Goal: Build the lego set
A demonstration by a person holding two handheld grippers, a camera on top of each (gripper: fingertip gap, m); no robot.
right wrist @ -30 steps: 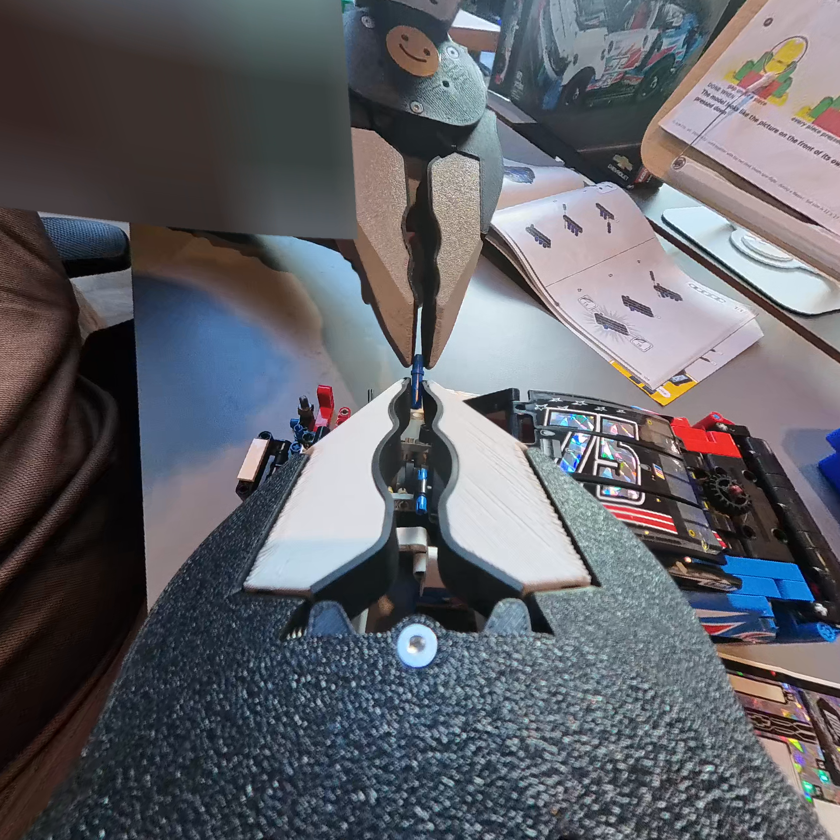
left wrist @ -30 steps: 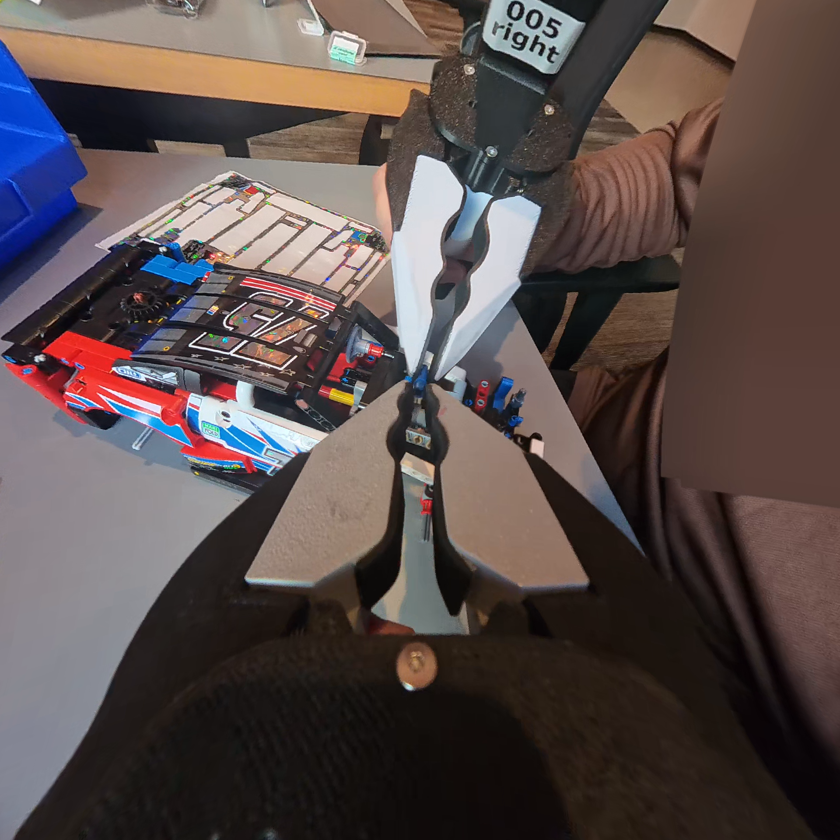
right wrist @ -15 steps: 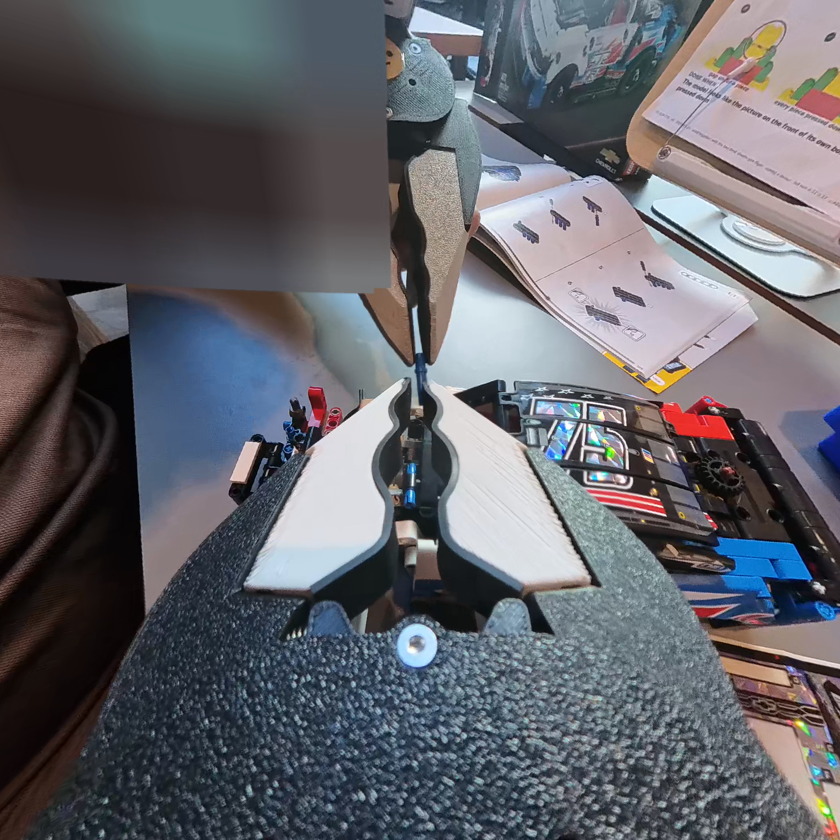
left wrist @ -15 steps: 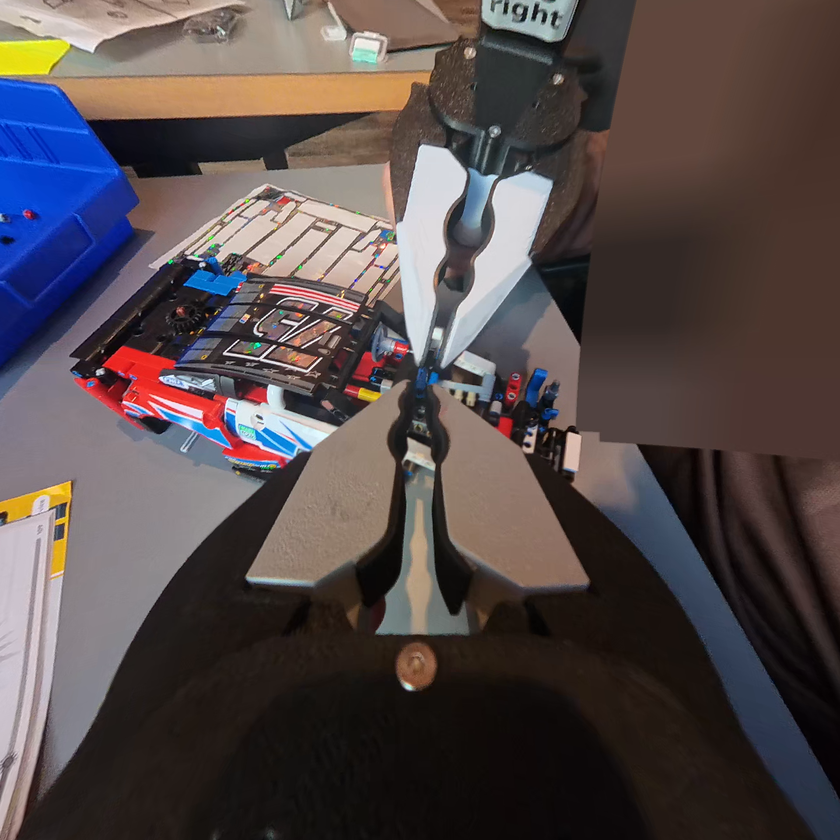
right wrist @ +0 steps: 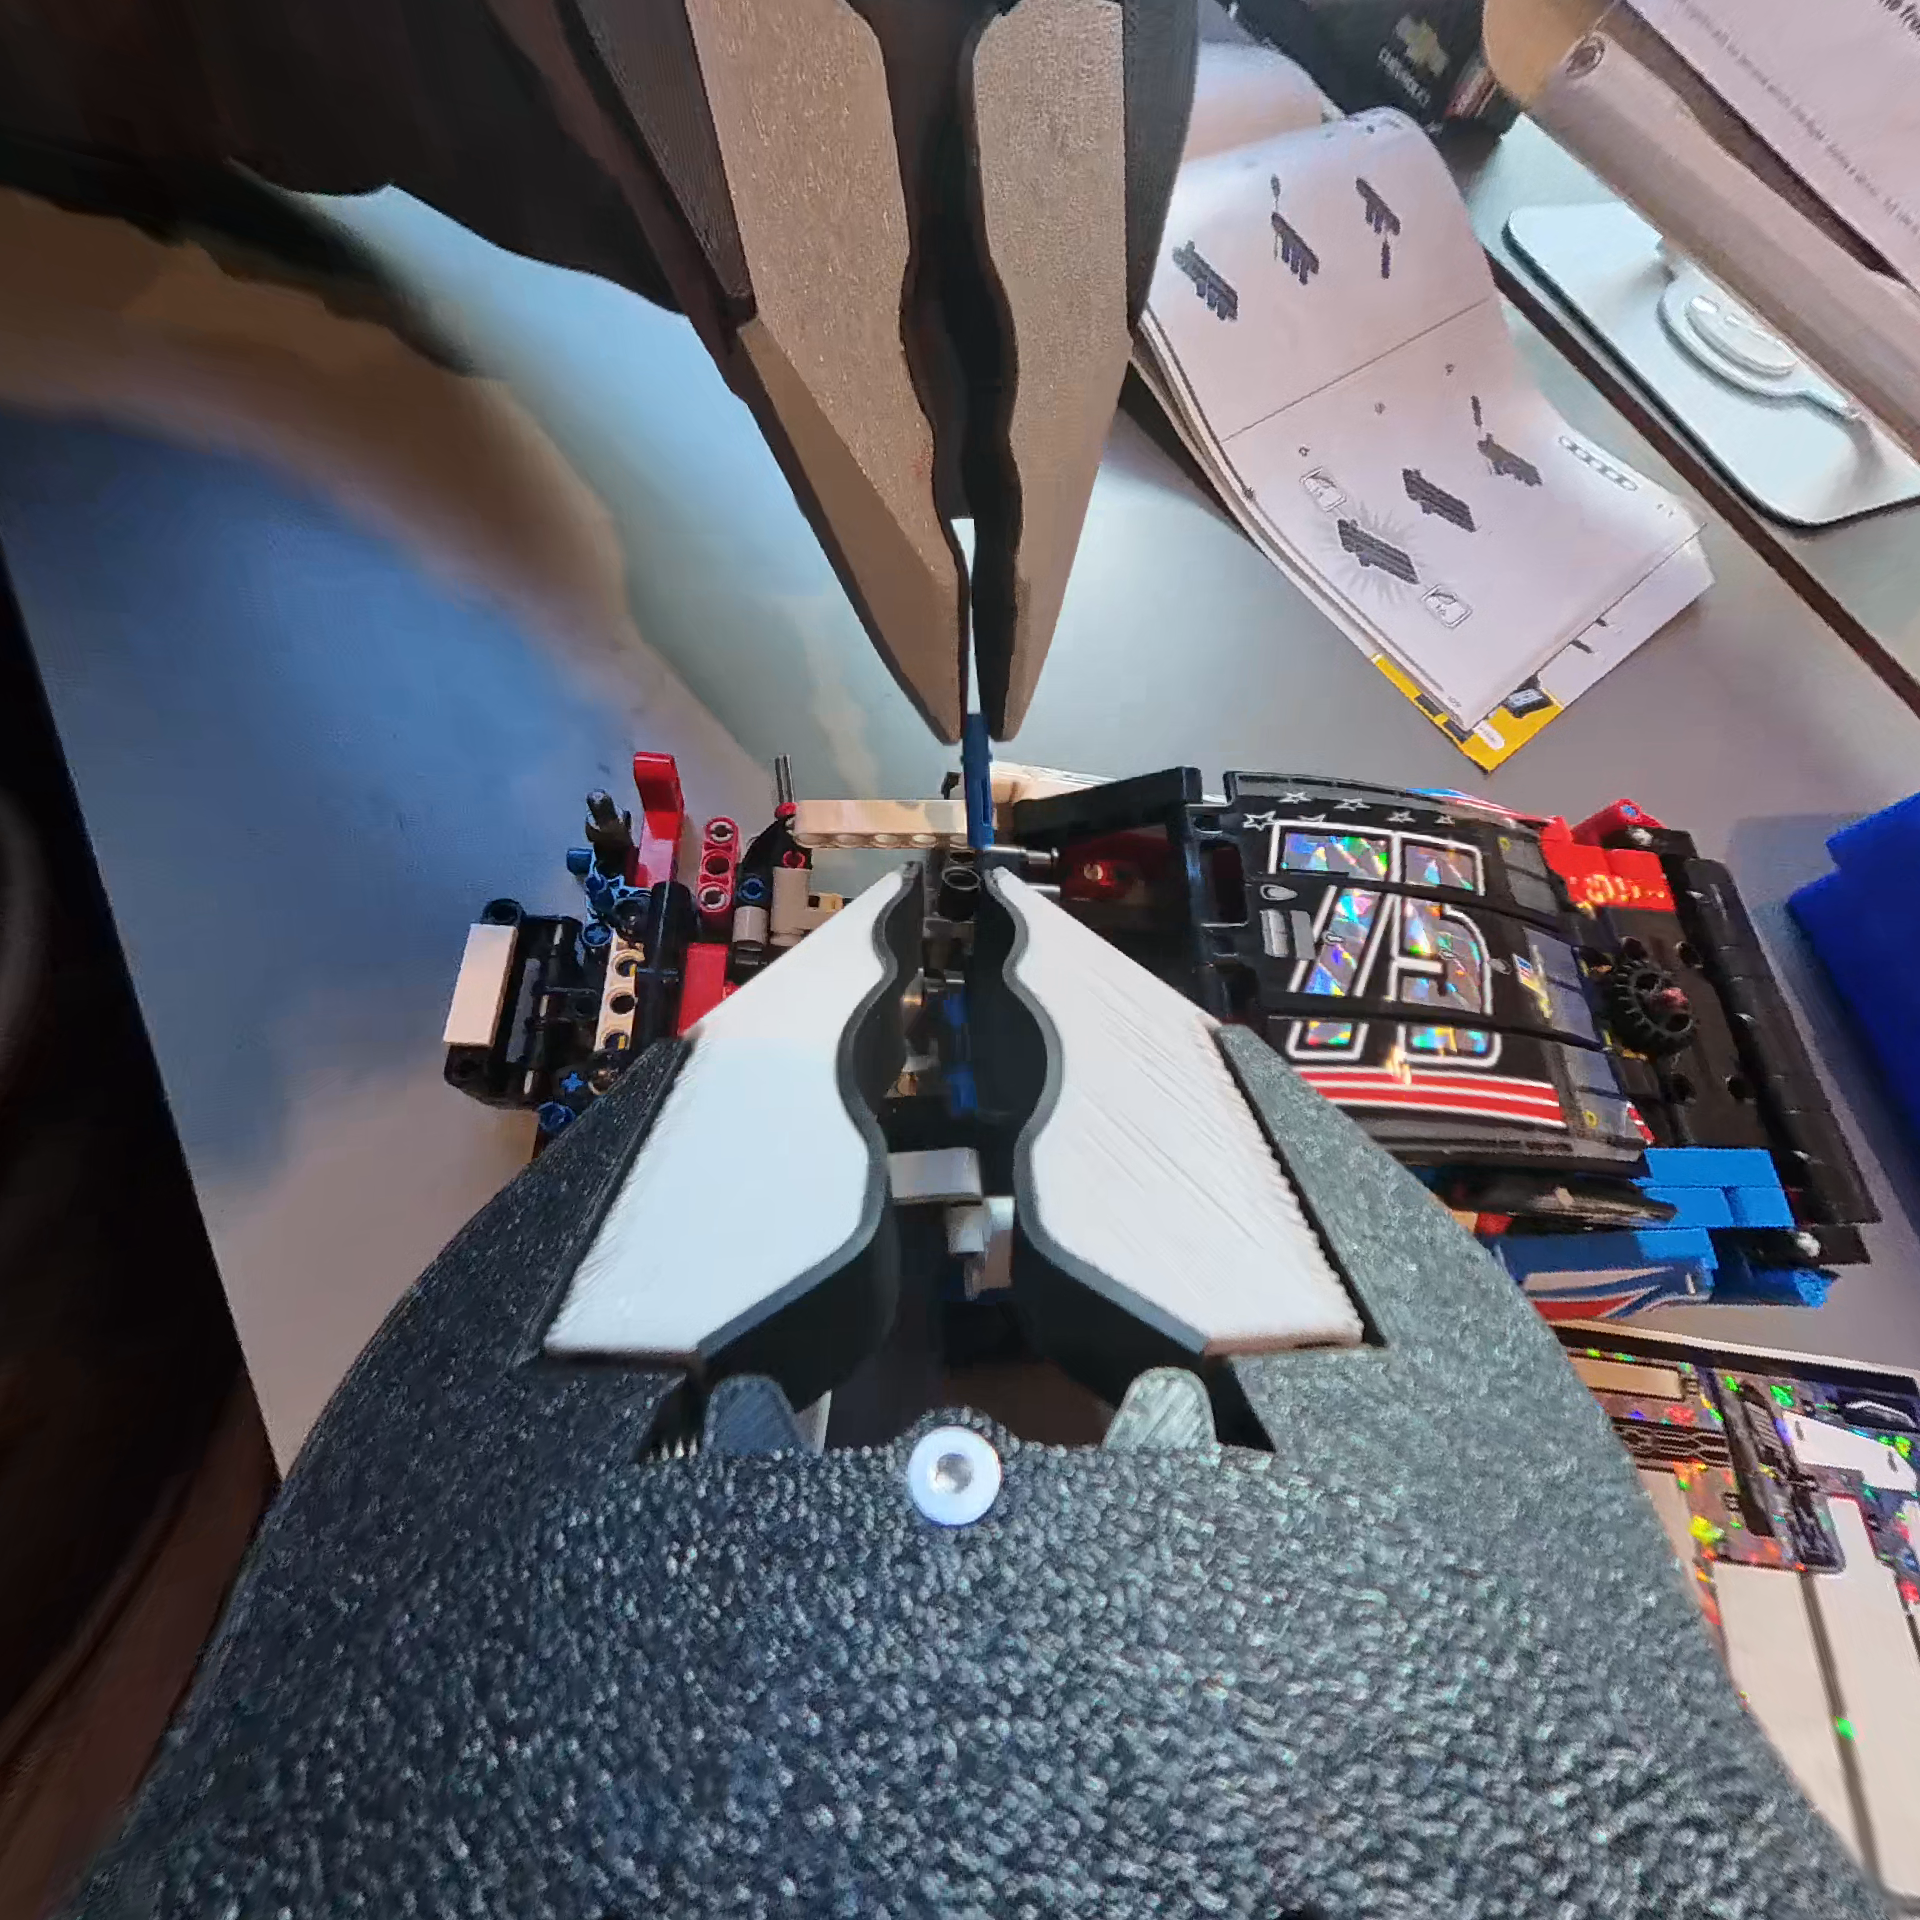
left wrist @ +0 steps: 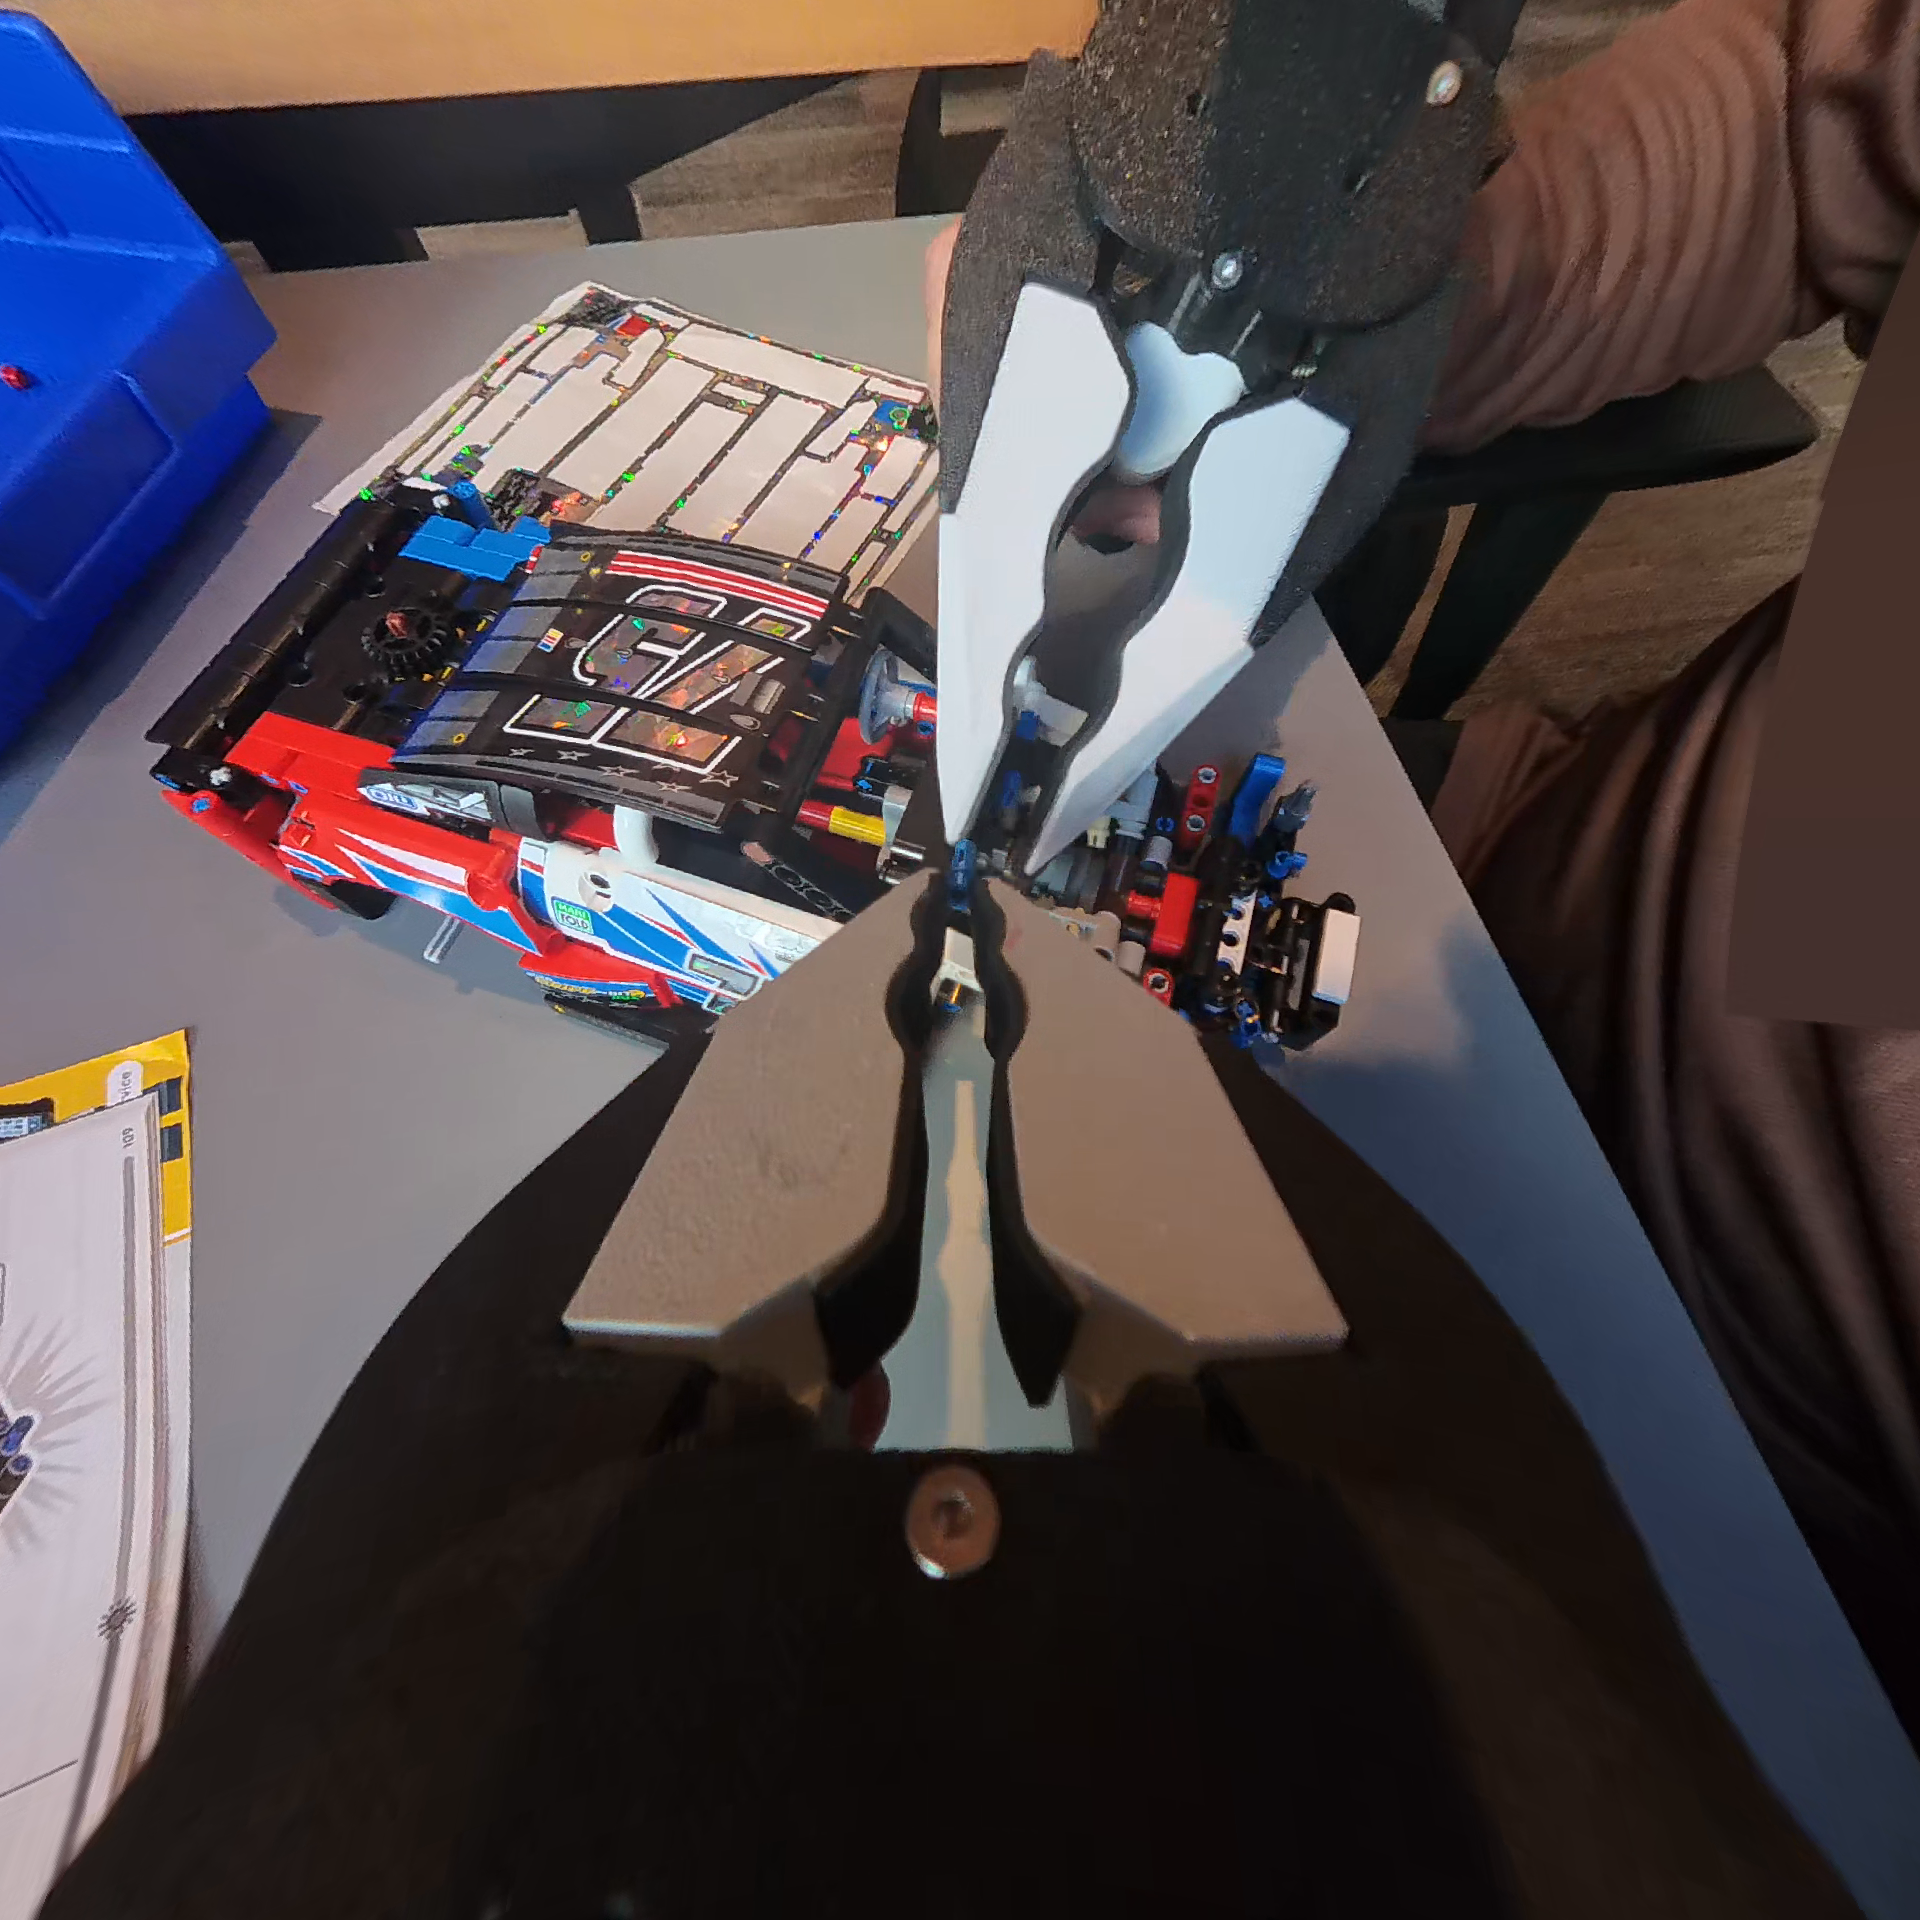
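A red, white, blue and black lego car (left wrist: pixel 623 727) lies on the grey table, its open front chassis (left wrist: pixel 1236 914) toward the person. It also shows in the right wrist view (right wrist: pixel 1403 987). My left gripper (left wrist: pixel 961 883) is shut on a thin blue pin (left wrist: pixel 961 862) at its tips. In the right wrist view the left gripper (right wrist: pixel 977 732) holds the blue pin (right wrist: pixel 977 779) pointing down at the car's cabin. My right gripper (right wrist: pixel 951 878) is slightly open, its white fingers to either side of the pin's free end. It also shows in the left wrist view (left wrist: pixel 997 847).
A blue bin (left wrist: pixel 94 416) stands at the far left. A sticker sheet (left wrist: pixel 686 426) lies behind the car. An instruction booklet (left wrist: pixel 73 1351) lies at the near left, also in the right wrist view (right wrist: pixel 1403 416). The person's sleeve (left wrist: pixel 1662 208) and the table edge are at right. Only a small space, under 4 cm, lies between the two pairs of fingers.
The right gripper's fingers have parted and let go of the blue pin. The left gripper still holds it. Both grippers have come closer to the car.
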